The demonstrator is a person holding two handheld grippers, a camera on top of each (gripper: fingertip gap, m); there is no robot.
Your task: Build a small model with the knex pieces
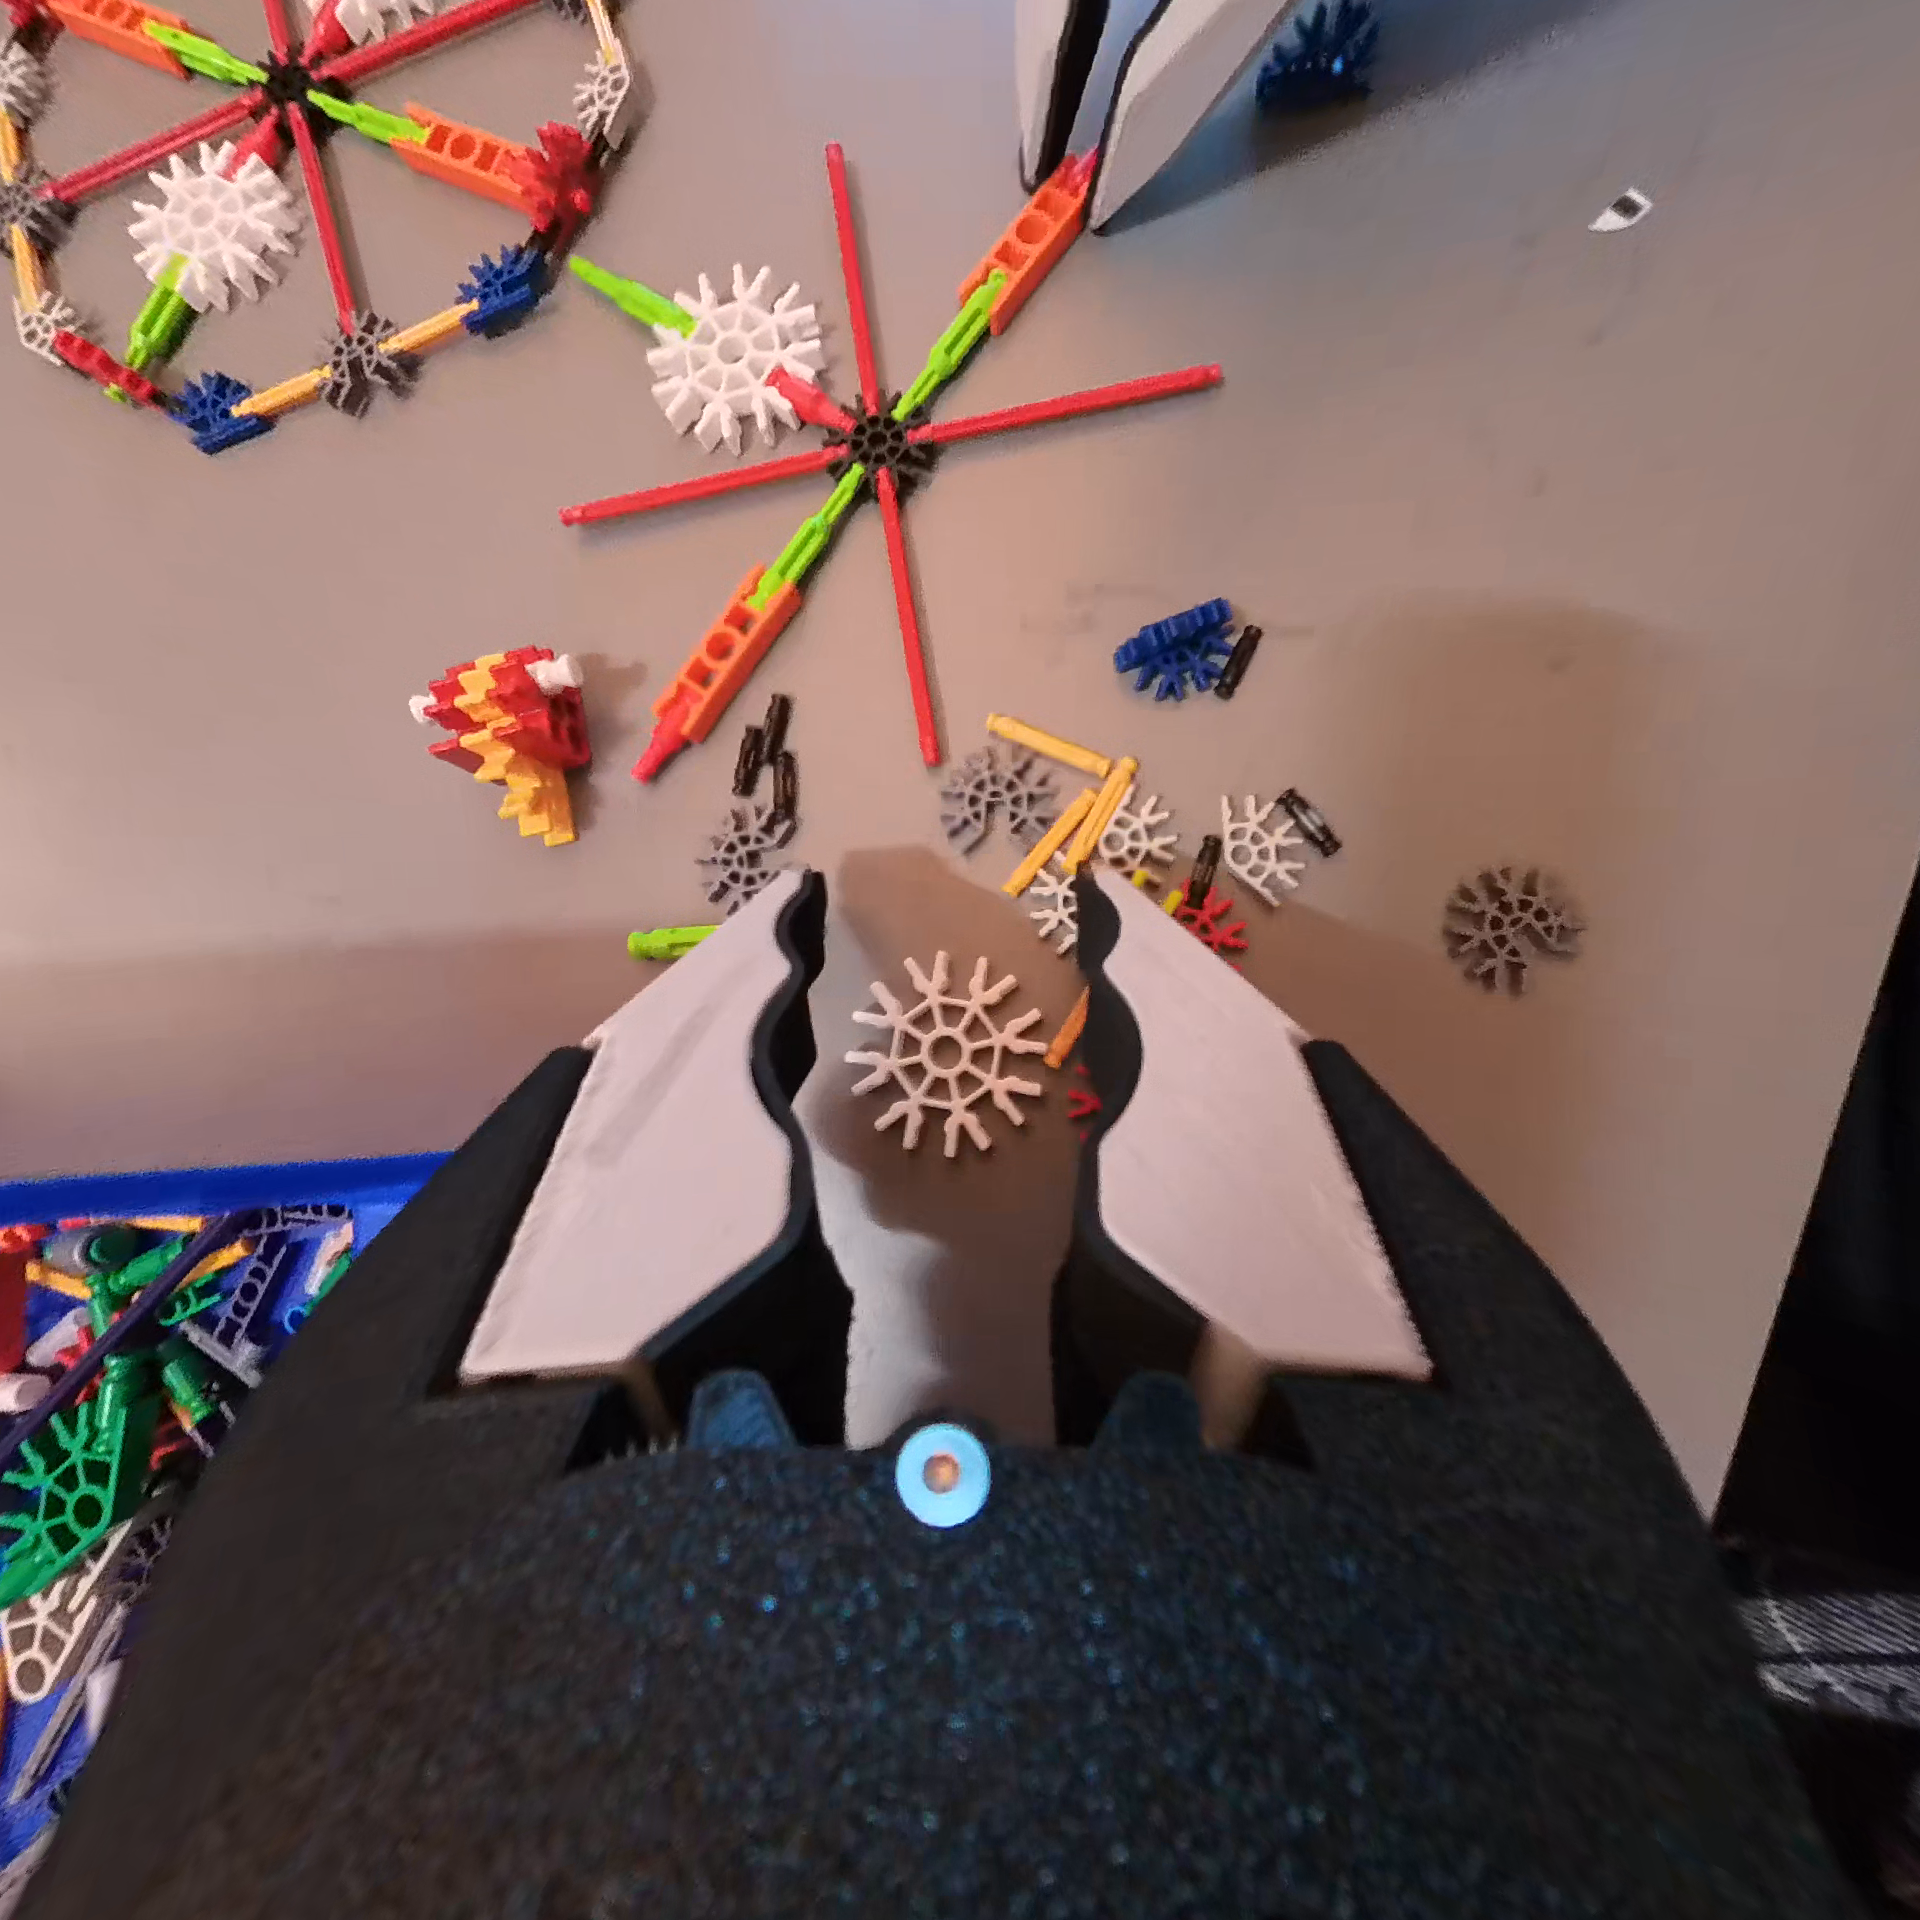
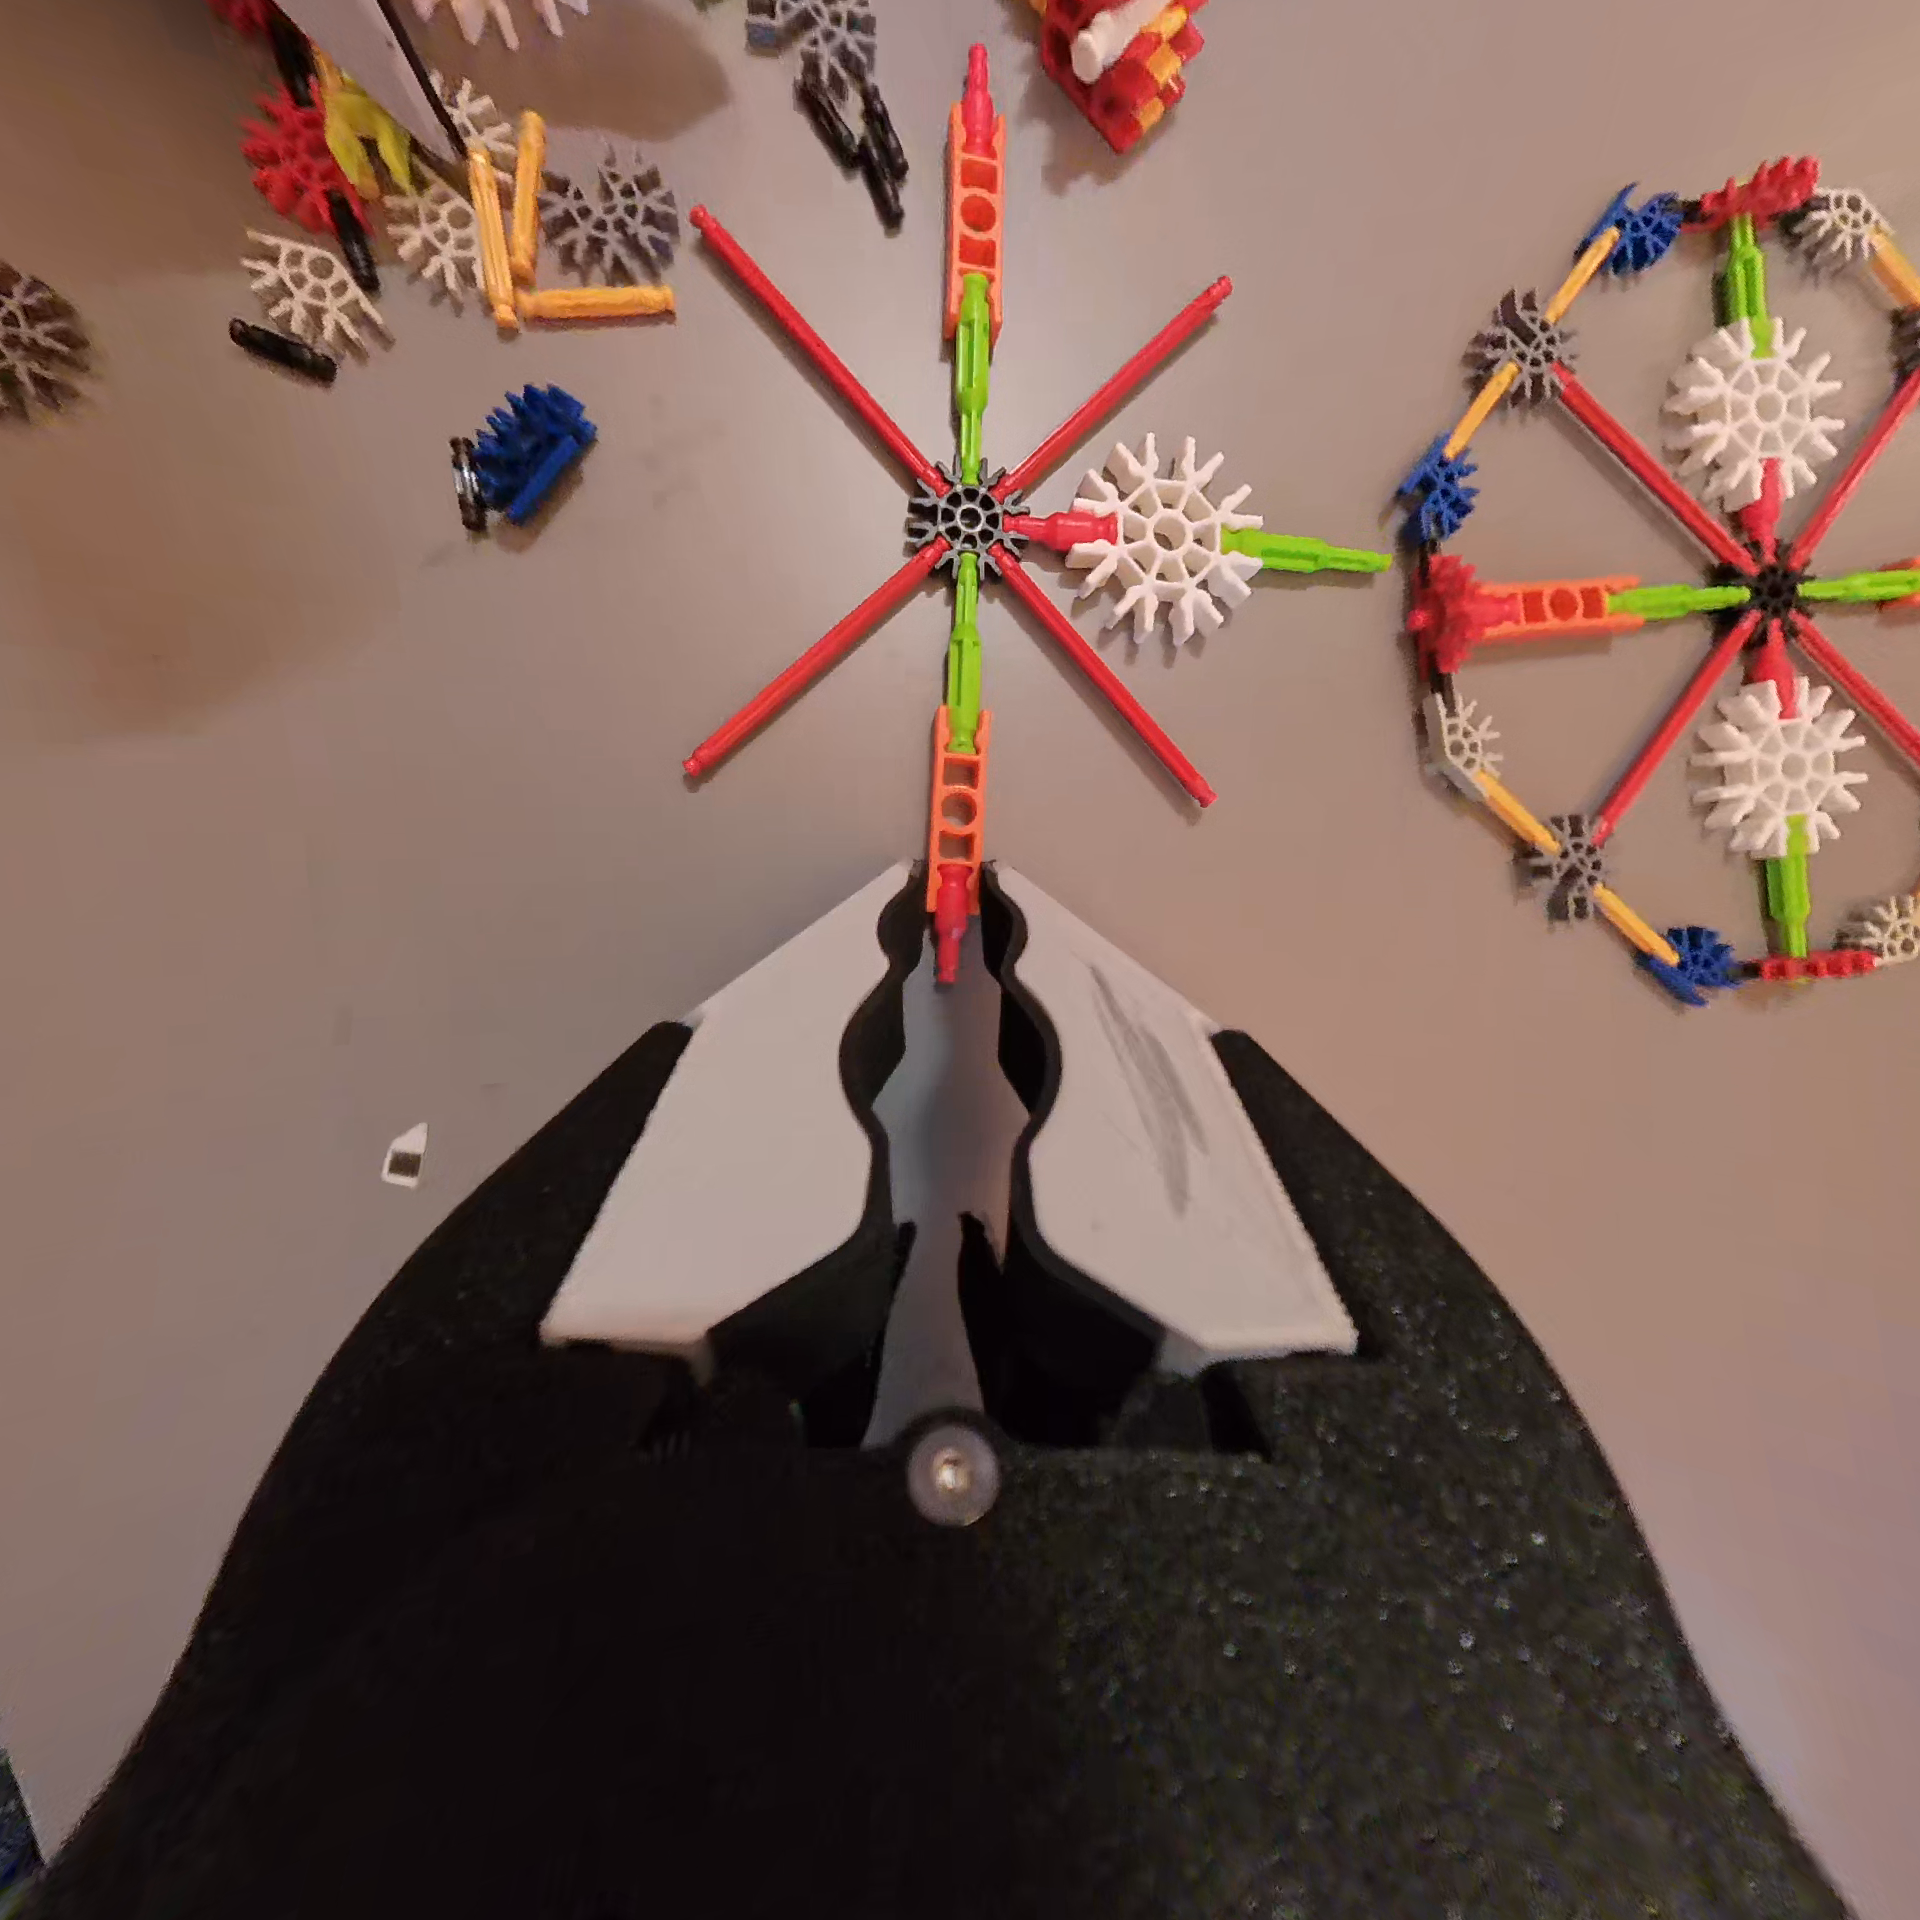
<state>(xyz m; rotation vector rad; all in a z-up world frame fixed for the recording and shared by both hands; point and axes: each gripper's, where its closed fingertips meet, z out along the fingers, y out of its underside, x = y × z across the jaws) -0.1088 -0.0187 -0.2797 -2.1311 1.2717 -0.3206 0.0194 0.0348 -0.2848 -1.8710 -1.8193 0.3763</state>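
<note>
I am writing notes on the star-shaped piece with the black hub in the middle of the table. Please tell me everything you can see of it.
The star assembly lies flat on the grey table. A black round hub carries four long red rods set diagonally and two green rods, each ending in an orange block with a red tip. A short red rod joins a white snowflake gear, which bears another green rod. It looks like plastic. The right gripper is shut on the near orange block.

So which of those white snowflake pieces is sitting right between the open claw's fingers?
The thin cream snowflake connector, lying flat and loose between the left gripper fingers. The thick white gear is plugged into the spoked star farther off.
</note>
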